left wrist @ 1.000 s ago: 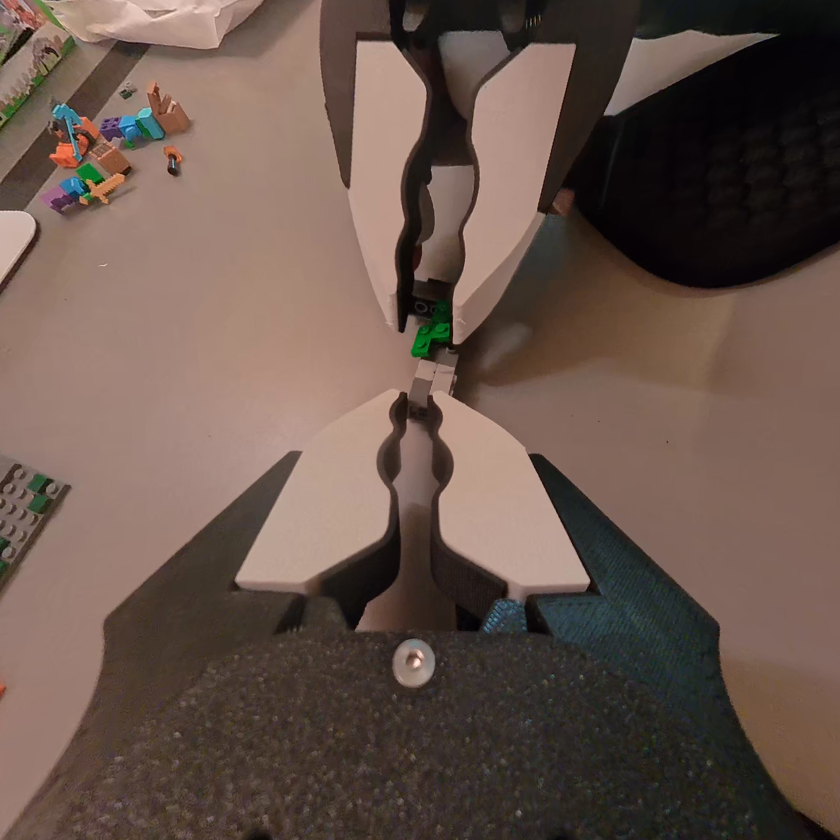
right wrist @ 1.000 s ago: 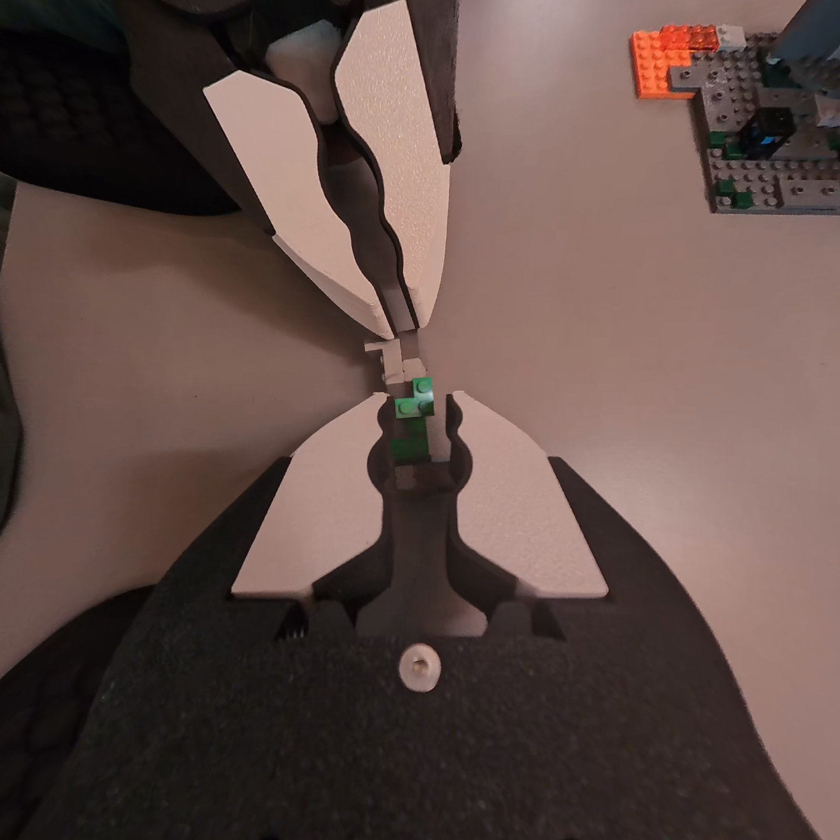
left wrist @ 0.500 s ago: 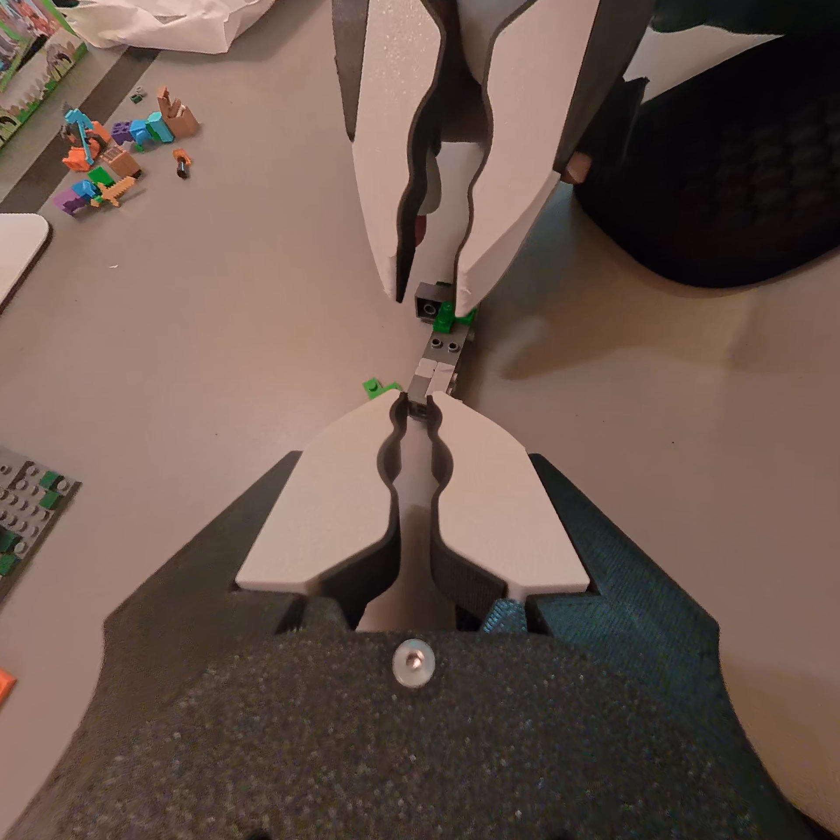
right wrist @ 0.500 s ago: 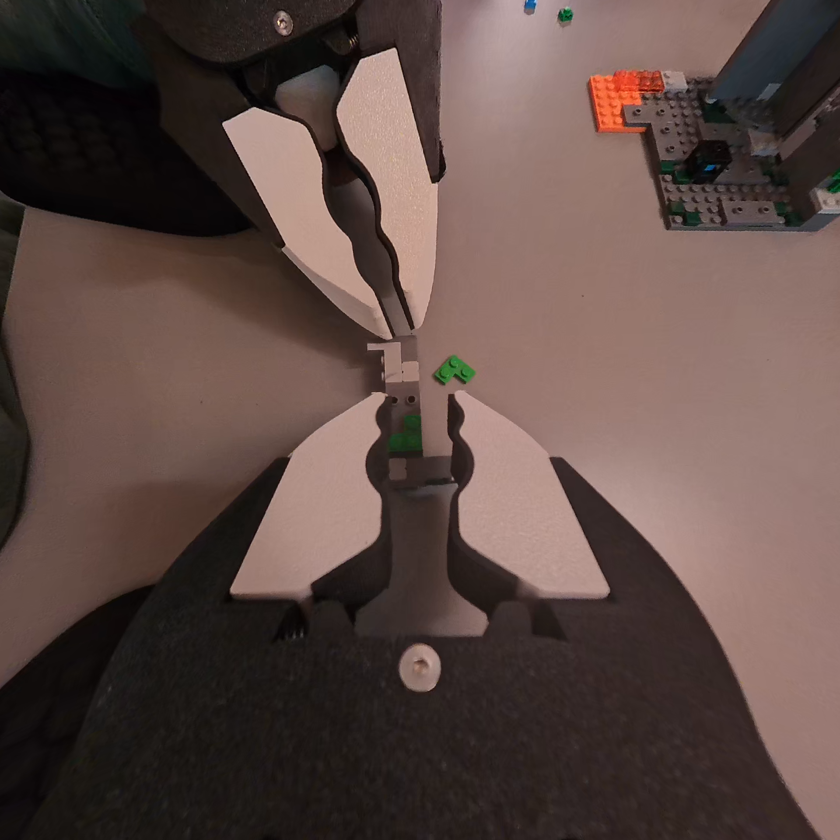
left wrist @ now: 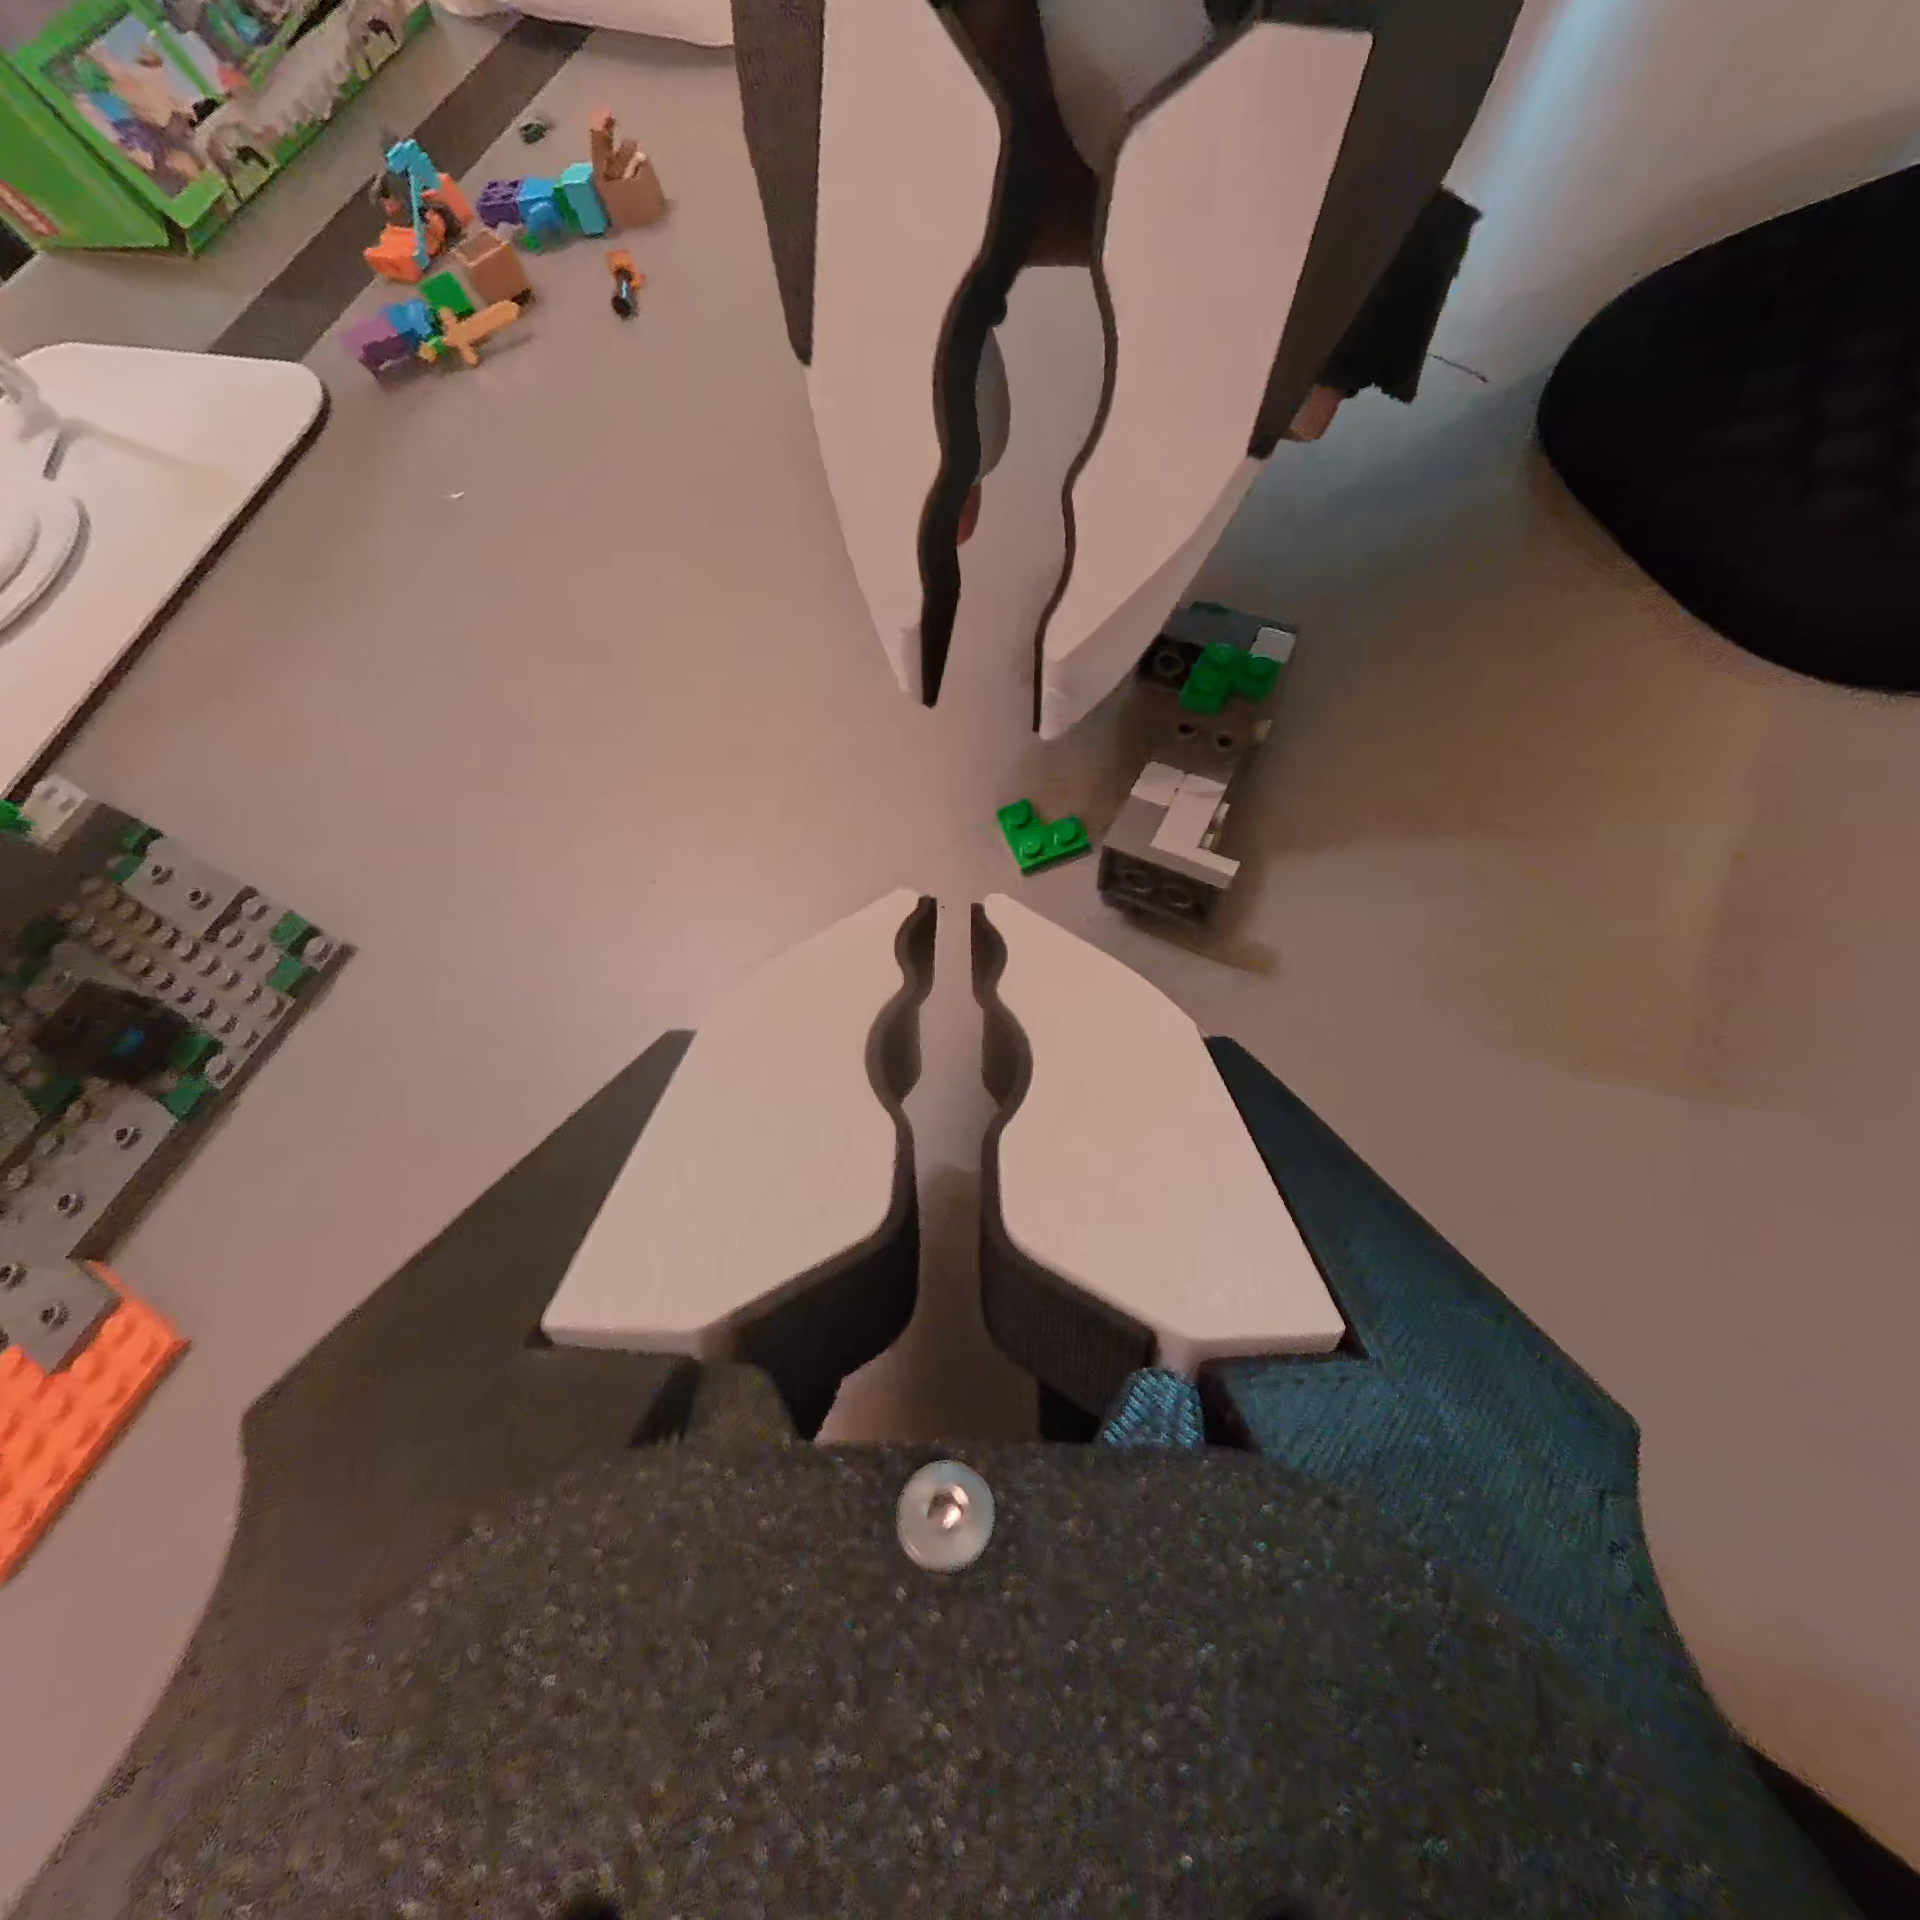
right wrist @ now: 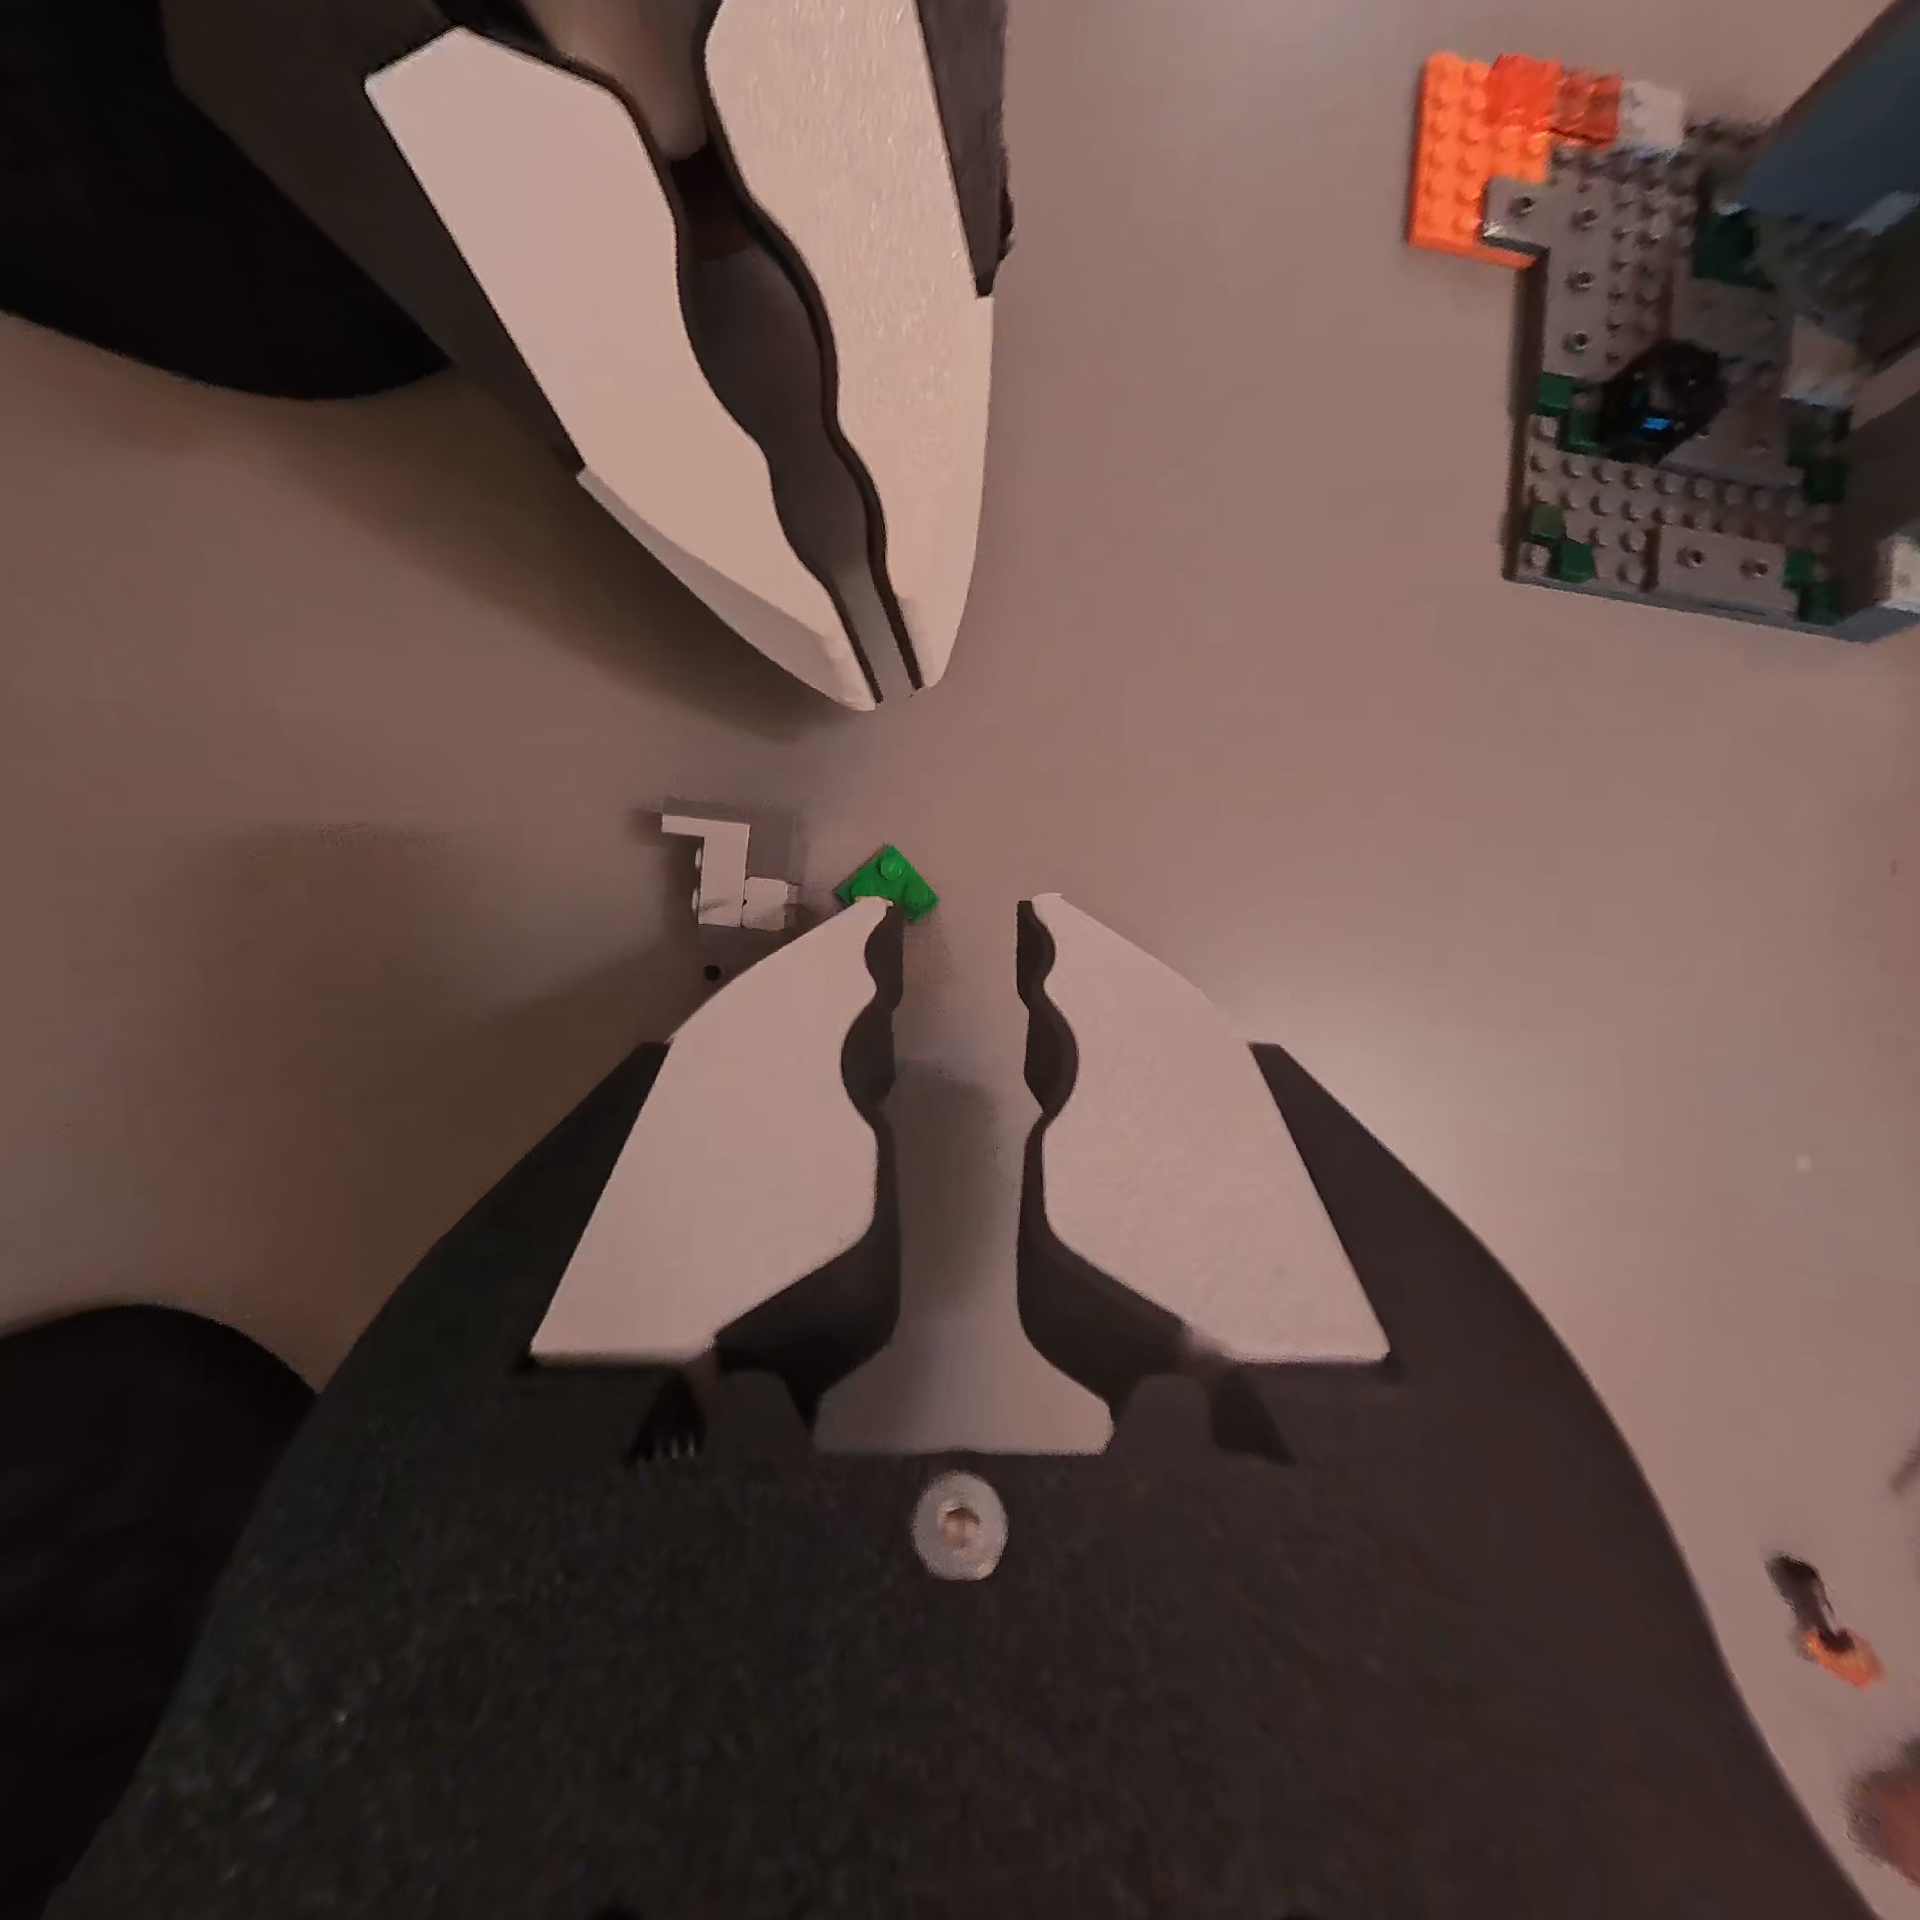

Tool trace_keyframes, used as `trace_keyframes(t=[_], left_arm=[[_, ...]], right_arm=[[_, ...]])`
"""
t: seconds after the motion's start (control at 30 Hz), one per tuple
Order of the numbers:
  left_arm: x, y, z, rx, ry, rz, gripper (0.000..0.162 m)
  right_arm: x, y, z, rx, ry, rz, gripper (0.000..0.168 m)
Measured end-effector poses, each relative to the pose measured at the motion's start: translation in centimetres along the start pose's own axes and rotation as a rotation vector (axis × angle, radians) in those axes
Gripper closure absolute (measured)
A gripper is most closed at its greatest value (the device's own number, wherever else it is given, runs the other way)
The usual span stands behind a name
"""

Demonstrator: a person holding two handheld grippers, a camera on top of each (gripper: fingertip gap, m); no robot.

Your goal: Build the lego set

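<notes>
A small grey and white lego assembly with a green piece on top lies on the table, held by neither gripper. A loose green corner plate lies just left of it. My left gripper is shut and empty, near the plate. My right gripper is open and empty; its left fingertip sits at the green plate and partly hides the assembly. The two grippers face each other, tips apart. The grey baseplate build with an orange plate stands off to the side.
Loose coloured pieces and a green box lie at the far left. A white board is at the left edge. A black rounded object is at the right. A small dark and orange piece lies near the right gripper. The tips of one gripper are about 4 centimeters away from the tips of the other. The grey baseplate build is about 20 centimeters from both grippers' fingertips. Look for it in the left wrist view too.
Both grippers let go of the grey assembly, which now lies on the table. The green corner plate came off and lies beside it. Both grippers have pulled back; the right one opened.
</notes>
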State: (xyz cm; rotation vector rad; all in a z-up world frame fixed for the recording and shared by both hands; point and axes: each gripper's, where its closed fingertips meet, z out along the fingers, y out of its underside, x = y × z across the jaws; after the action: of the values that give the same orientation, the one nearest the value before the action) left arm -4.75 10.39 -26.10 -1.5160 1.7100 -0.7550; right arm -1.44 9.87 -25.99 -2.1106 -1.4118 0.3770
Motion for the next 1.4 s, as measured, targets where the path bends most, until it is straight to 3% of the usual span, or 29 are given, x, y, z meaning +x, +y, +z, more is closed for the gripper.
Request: trace_keyframes(t=[0.4, 0.63, 1.17, 1.4], left_arm=[[0.3, 0.4, 0.2, -0.009, 0.015, 0.016, 0.156], [0.5, 0.5, 0.2, -0.005, 0.028, 0.011, 0.156], [0.4, -0.9, -0.2, 0.079, 0.026, -0.022, 0.155], [0.6, -2.7, -1.1, 0.181, 0.012, -0.001, 0.147]], right_arm=[[-0.9, 0.9, 2.3, -0.206, -0.224, -0.287, 0.15], [-0.9, 0.8, 2.8, -0.198, -0.252, -0.27, 0.162], [0.1, -0.6, -0.7, 0.025, 0.007, -0.063, 0.165], [-0.4, -1.7, -2.1, 0.119, 0.077, 0.046, 0.165]])
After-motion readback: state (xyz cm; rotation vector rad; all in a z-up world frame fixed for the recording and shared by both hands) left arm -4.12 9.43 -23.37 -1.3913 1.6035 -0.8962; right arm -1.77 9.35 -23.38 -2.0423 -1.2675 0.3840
